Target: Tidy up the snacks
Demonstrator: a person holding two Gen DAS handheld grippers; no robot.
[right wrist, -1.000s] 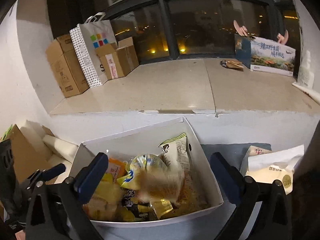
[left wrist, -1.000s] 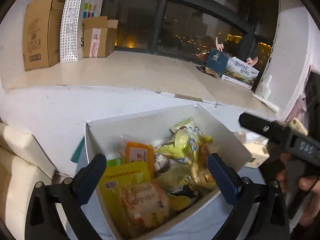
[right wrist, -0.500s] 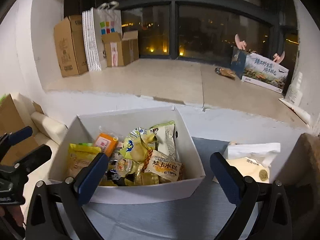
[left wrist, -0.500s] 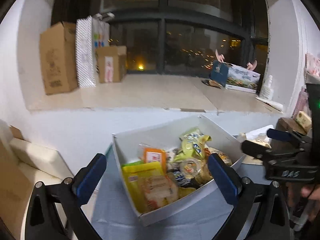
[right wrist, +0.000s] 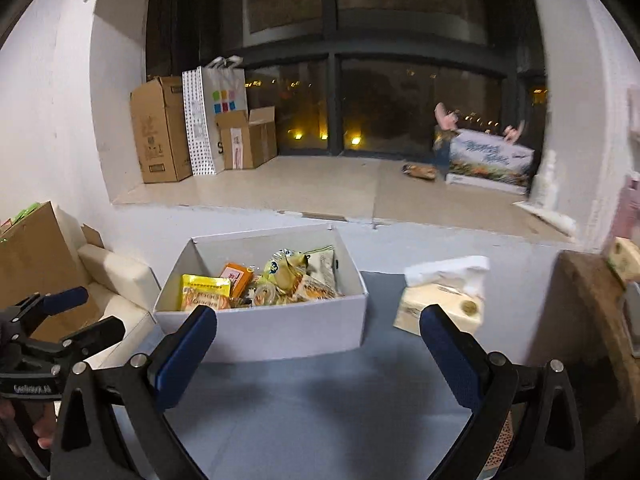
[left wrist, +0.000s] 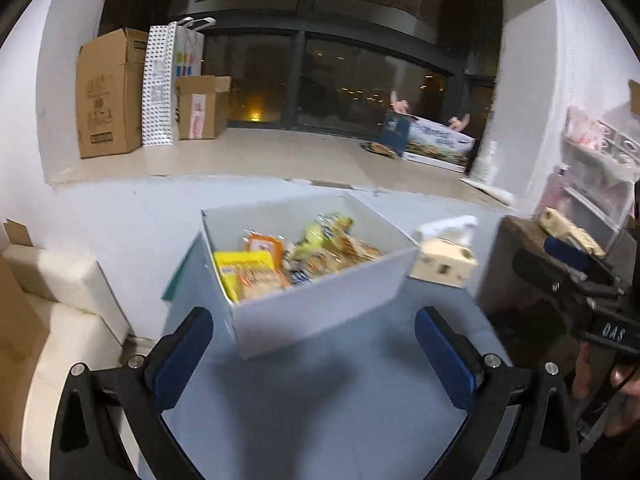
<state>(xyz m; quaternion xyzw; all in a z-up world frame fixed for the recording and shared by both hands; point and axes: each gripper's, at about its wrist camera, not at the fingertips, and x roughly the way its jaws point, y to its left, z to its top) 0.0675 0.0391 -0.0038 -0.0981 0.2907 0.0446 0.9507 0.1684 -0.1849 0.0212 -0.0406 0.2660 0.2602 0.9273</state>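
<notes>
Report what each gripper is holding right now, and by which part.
Nothing is held. The left gripper and right gripper are both open and bare, short of the white box of snacks.

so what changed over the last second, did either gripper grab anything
No grab. Both grippers, left and right, pulled back from above the white box, which now sits farther ahead of them, and both stayed open and empty. The snacks remain in the box; the tissue pack hasn't moved.

We note that our left gripper (left wrist: 314, 354) and right gripper (right wrist: 318, 354) share one build: black plastic frames with triangular cut-outs, silver screws at the pivots, and blue pads (right wrist: 450, 356) lining the fingers. The right gripper's body carries white lettering. Bare skin shows on our right hand (left wrist: 616, 384).
</notes>
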